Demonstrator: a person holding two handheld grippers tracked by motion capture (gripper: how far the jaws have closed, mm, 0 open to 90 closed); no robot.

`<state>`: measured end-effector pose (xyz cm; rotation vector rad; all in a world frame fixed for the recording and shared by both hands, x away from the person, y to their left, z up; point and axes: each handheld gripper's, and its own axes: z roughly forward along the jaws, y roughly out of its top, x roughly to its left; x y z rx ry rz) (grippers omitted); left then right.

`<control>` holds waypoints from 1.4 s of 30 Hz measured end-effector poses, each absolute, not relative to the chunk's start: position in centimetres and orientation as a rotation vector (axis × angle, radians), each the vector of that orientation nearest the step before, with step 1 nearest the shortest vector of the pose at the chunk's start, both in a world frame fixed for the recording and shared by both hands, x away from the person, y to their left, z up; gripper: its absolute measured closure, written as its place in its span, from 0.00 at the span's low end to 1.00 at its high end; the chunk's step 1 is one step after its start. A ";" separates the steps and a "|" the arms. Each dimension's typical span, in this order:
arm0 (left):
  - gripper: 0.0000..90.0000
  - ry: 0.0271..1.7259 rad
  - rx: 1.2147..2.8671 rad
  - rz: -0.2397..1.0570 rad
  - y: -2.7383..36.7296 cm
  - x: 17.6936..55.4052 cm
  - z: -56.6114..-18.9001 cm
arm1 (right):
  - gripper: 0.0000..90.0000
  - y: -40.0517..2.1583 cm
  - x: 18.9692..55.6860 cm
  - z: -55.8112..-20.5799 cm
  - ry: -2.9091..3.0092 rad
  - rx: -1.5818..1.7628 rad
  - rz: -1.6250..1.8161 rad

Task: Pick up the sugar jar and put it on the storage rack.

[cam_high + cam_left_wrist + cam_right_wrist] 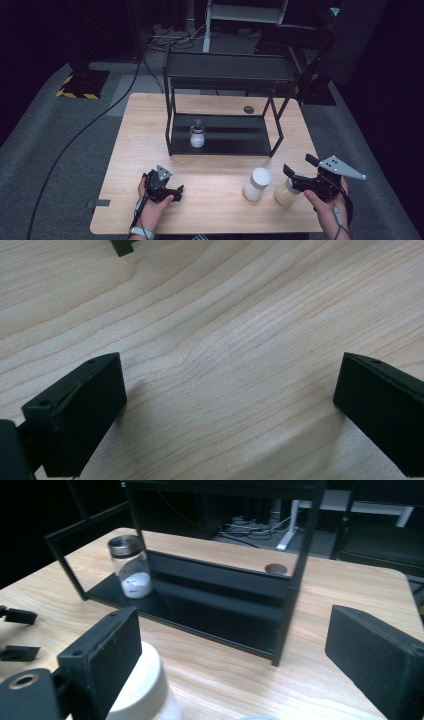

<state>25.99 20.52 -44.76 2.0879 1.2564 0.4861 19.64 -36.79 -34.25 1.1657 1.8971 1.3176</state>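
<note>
Nearest the person's edge of the pale, fine-grained wooden table (150, 145), the left gripper (172, 192) sits low over the bare wood, held in a hand. Its blocky matte-black jaws stand wide apart in the left gripper view, with nothing but wood grain between them.

Over on the other side, the right gripper (296, 170) has a grey three-cornered plate on top, and its jaws are spread wide too. In the high view it sits right at a small round jar of yellowish-tan contents (286, 194), just above it, and I honestly can't tell whether a jaw brushes the jar. Nothing is clamped. In the right gripper view the gap between the jaws is open air, with a jaw pad that looks rough and a bit foamy.

Just beside the tan jar stands a stubby cylindrical jar with a smooth white lid (257, 184) and pale powder inside, upright on the wood.

Further back is the black metal-frame two-tier shelf (172, 131), thin square posts, flat dark trays. On its bottom tray, toward the left, a clear glass jar with a silvery metal lid (129, 566) stands upright, partly full of white powder.

Past the shelf, a small dark round disc (248, 109) lies flat on the wood.
</note>
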 end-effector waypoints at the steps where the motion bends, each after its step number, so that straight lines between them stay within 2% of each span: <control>1: 0.01 1.256 2.089 0.486 20.5 26.0 -44.7 | 0.09 -36.6 19.6 -34.3 1.899 1.160 1.324; 26: 0.01 1.256 2.089 0.486 20.5 26.0 -44.7 | 0.09 -33.5 18.9 -34.7 2.013 1.035 1.378; 42: 0.01 1.257 2.089 0.486 20.5 26.0 -44.7 | 0.10 -31.4 20.0 -37.4 2.059 1.047 1.303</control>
